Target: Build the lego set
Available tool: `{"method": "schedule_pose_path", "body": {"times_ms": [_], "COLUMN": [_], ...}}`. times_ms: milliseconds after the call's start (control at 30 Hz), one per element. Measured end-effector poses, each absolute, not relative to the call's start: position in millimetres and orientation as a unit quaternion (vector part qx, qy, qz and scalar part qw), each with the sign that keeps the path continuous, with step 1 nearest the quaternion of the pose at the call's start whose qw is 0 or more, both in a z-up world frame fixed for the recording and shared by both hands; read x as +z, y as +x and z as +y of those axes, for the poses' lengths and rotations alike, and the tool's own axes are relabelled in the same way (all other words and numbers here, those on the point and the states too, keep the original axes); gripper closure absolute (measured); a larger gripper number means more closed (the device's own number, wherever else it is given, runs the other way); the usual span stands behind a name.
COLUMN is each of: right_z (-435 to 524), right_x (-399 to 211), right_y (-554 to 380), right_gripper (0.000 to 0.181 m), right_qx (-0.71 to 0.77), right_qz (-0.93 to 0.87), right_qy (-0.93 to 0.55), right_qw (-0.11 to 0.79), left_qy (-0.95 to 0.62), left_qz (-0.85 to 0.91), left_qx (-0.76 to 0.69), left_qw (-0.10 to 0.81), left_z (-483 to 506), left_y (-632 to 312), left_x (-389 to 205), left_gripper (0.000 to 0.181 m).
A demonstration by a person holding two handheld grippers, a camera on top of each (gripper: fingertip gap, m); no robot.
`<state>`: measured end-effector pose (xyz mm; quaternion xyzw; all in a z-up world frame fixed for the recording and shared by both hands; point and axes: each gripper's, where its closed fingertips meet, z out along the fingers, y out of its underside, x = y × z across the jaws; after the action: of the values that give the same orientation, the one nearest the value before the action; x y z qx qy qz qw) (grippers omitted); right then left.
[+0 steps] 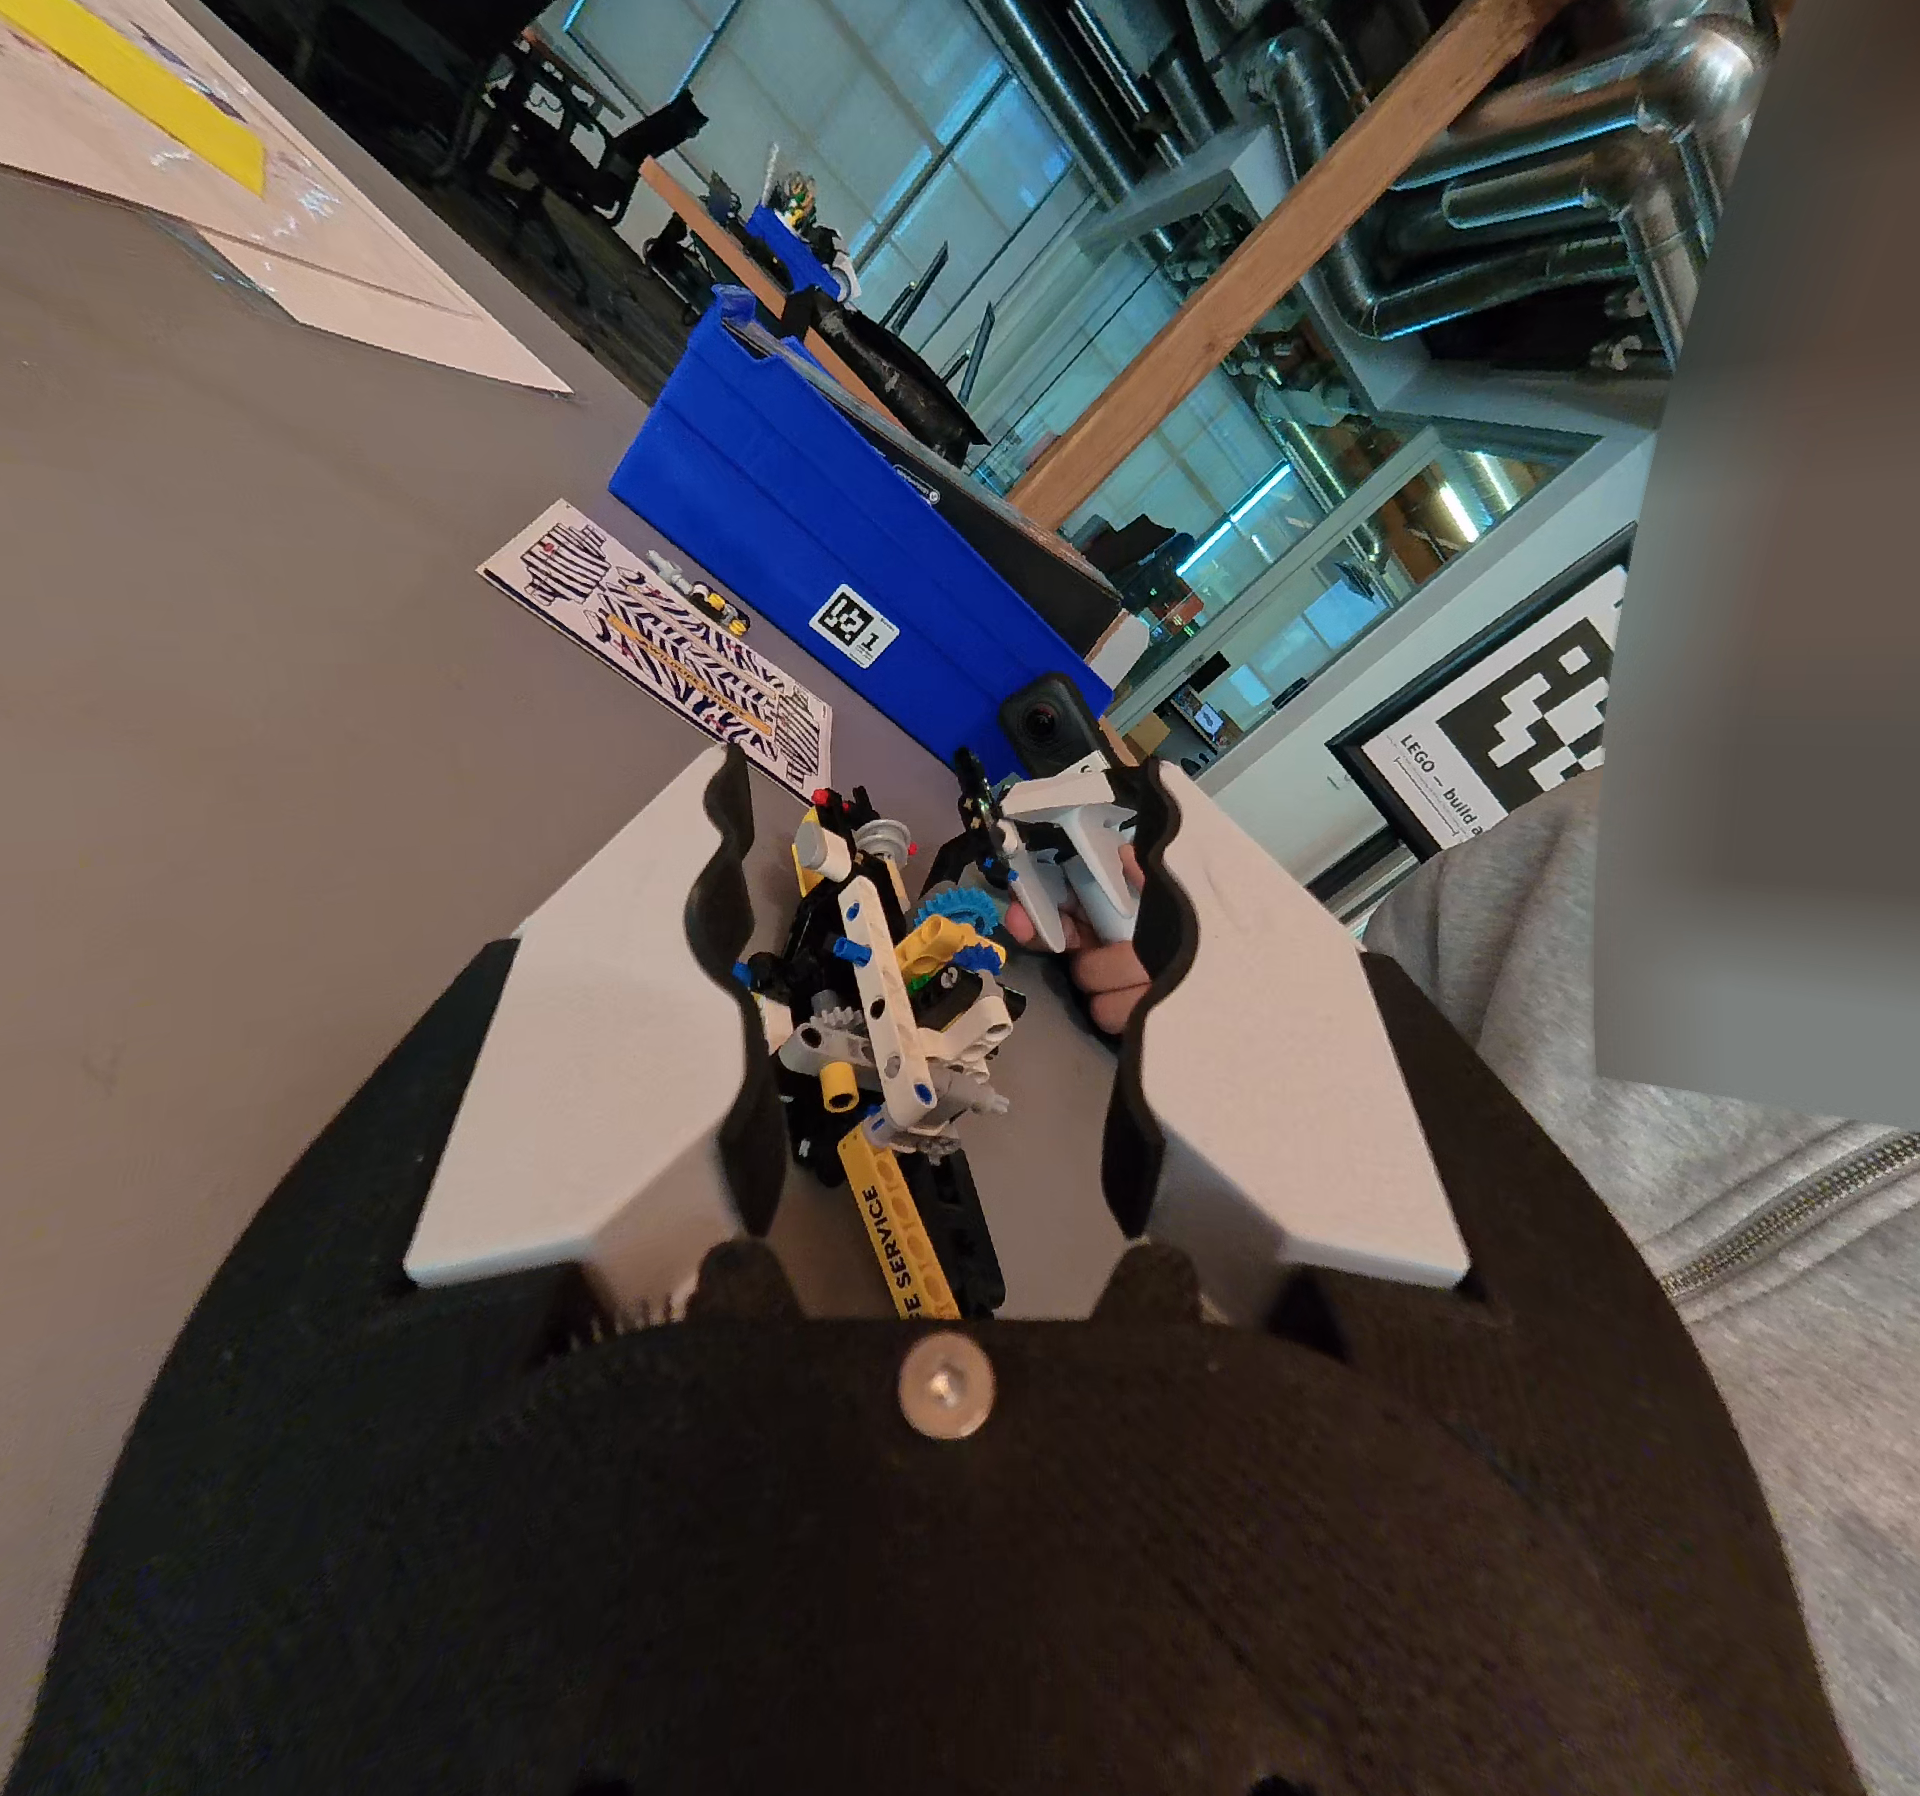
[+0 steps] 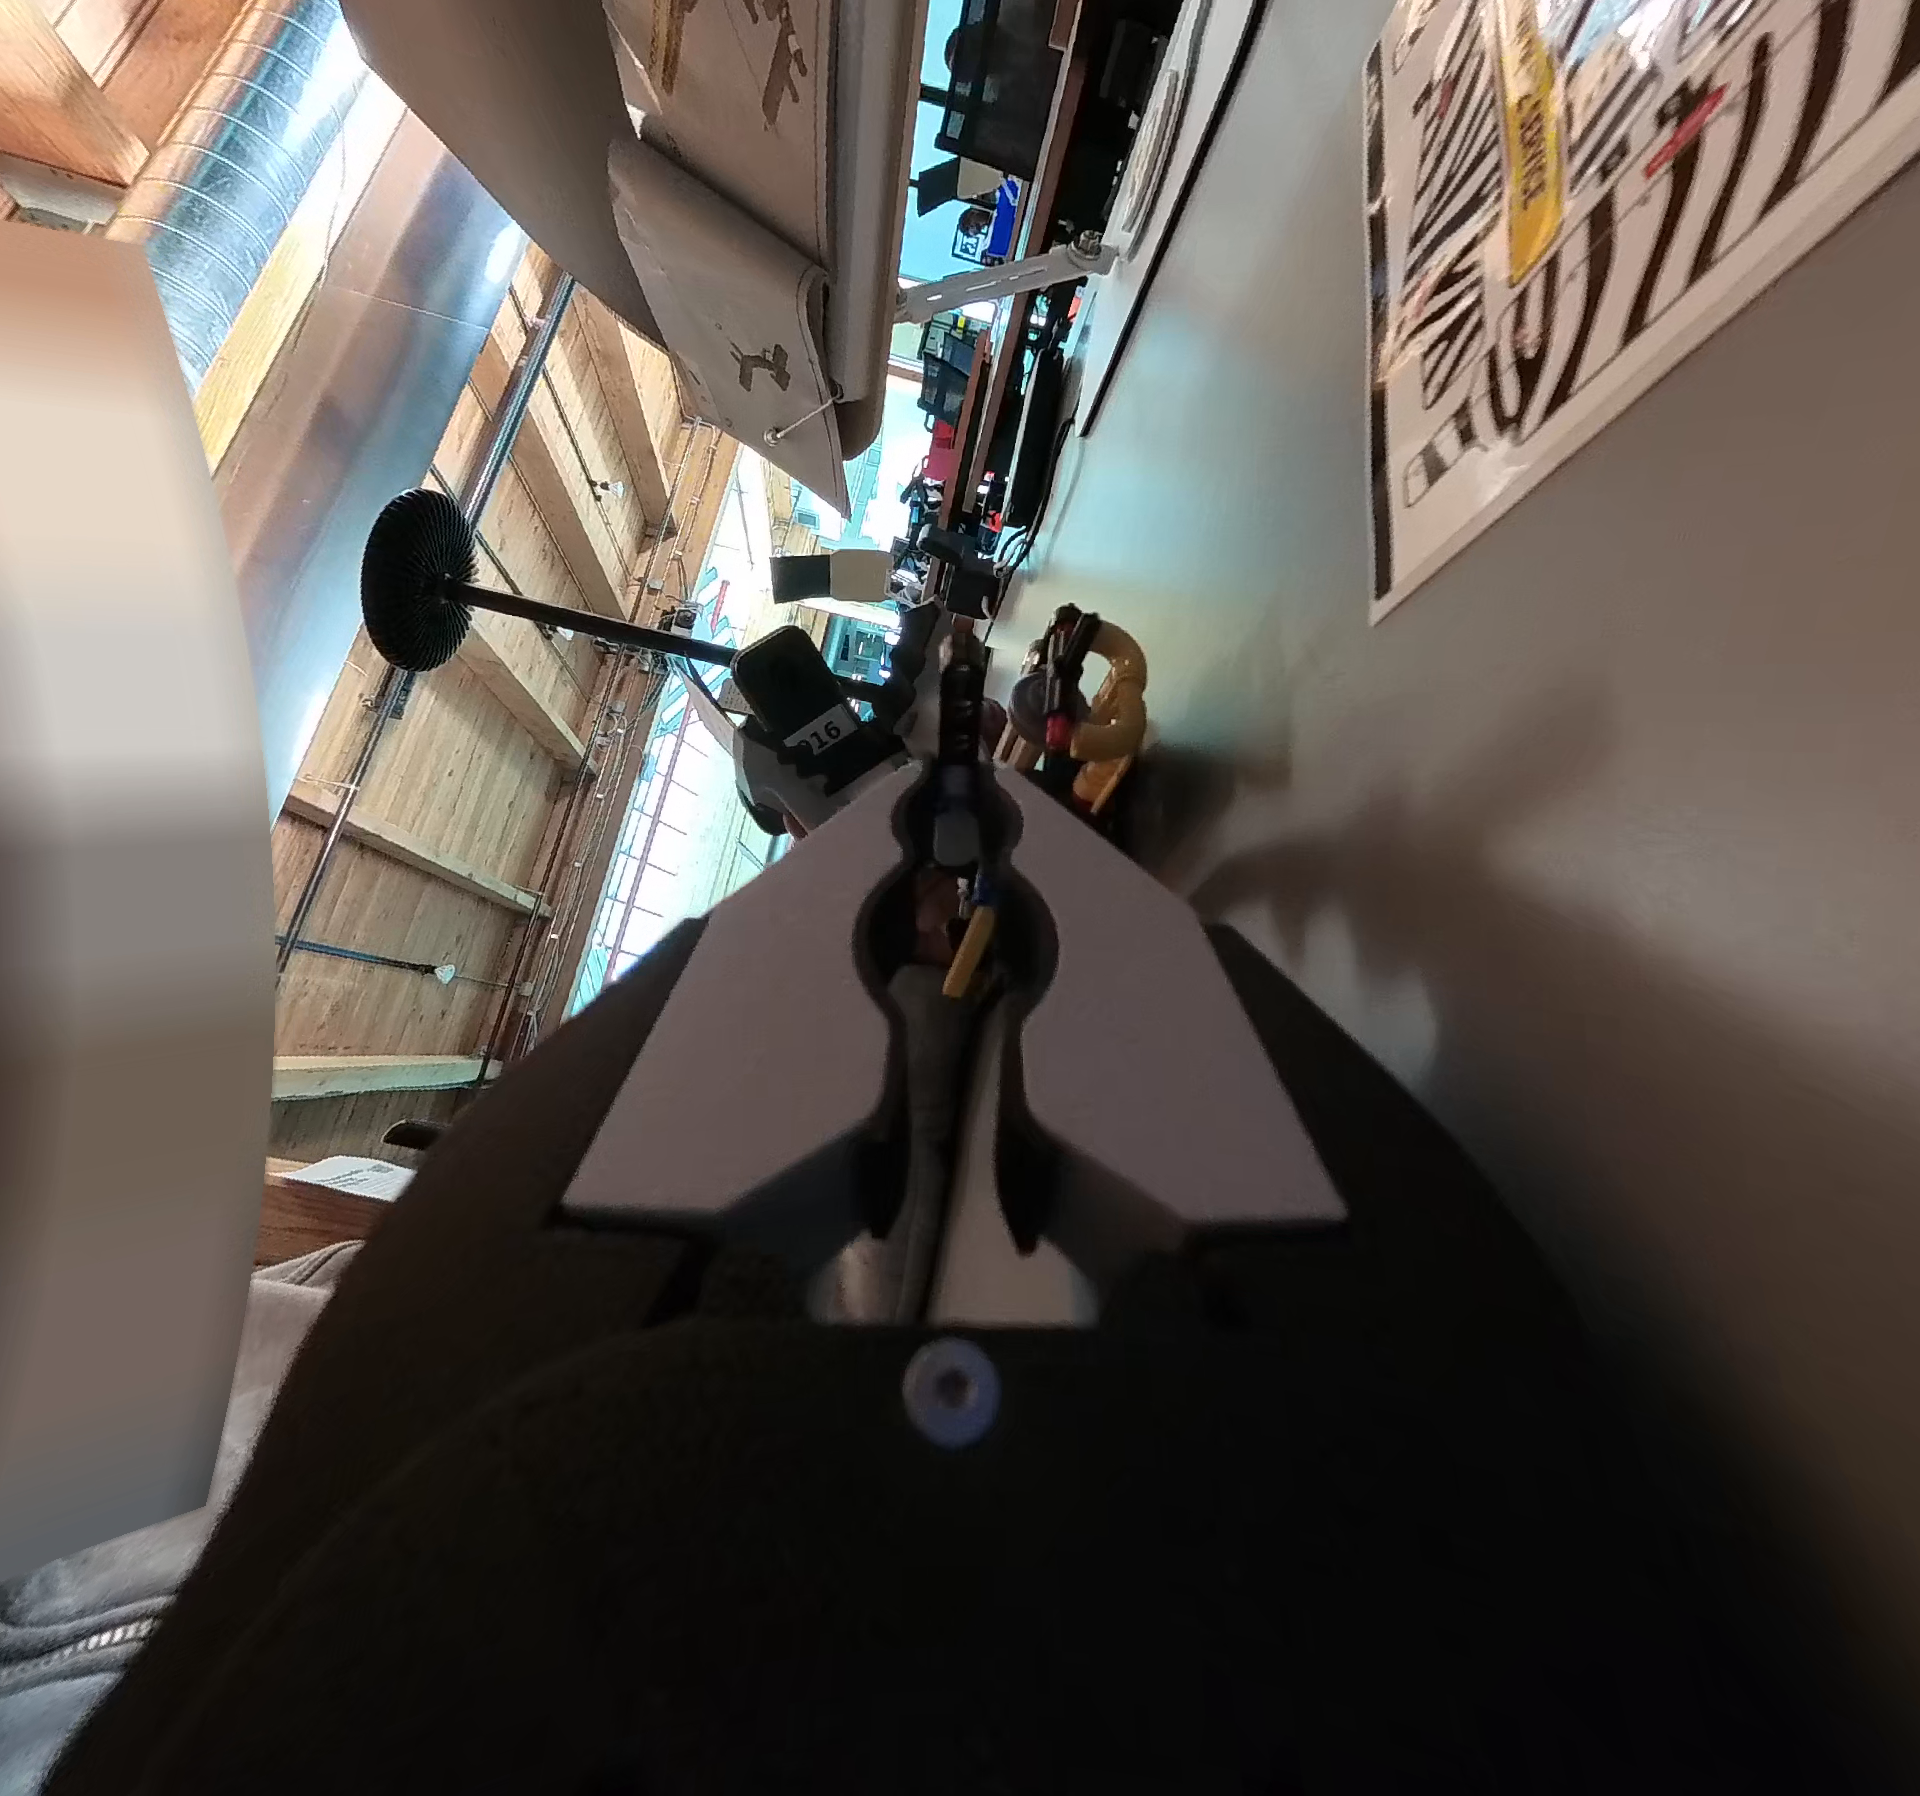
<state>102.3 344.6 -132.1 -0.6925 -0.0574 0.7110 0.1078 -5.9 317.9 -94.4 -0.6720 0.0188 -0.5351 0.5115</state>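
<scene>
A partly built lego model [image 1: 883,1008] in yellow, black and white, with blue gears, lies on the grey table [image 1: 260,811]. My left gripper [image 1: 940,811] is open around it. Its left finger sits against the model's side, and there is a gap to the right finger. My right gripper [image 2: 956,785] is shut on a slim black lego piece [image 2: 961,697] that sticks out past its tips. In the left wrist view, the right gripper [image 1: 1075,853] holds that black piece [image 1: 977,811] at the model's far right end. The model's yellow part [image 2: 1107,707] shows just beyond the right gripper's tips.
A blue bin [image 1: 831,520] stands behind the model, with a small black camera [image 1: 1044,723] at its corner. A striped sticker sheet [image 1: 675,645] lies beside the bin and also shows in the right wrist view [image 2: 1558,240]. Instruction pages [image 1: 208,136] lie far left. A grey sleeve [image 1: 1558,1019] is at right. My right fingertips sit around 12 cm from my left ones.
</scene>
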Motion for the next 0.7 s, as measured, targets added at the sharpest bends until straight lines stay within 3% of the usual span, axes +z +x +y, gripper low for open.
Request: {"method": "schedule_pose_path", "body": {"times_ms": [433, 700], "right_z": [331, 337], "right_x": [-146, -148], "right_y": [100, 103], "right_gripper": [0.177, 0.176], "right_qx": [0.694, 0.687], "right_qz": [-0.011, 0.025], "right_qy": [-0.717, -0.721], "right_qw": [0.069, 0.085], "left_qy": [-0.678, -0.742], "left_qz": [0.022, 0.072], "left_qx": [-0.535, -0.49], "left_qw": [0.504, 0.452], "left_z": [318, 313], "left_y": [-3, 24], "left_x": [-97, -117], "left_gripper": [0.107, 0.106]}}
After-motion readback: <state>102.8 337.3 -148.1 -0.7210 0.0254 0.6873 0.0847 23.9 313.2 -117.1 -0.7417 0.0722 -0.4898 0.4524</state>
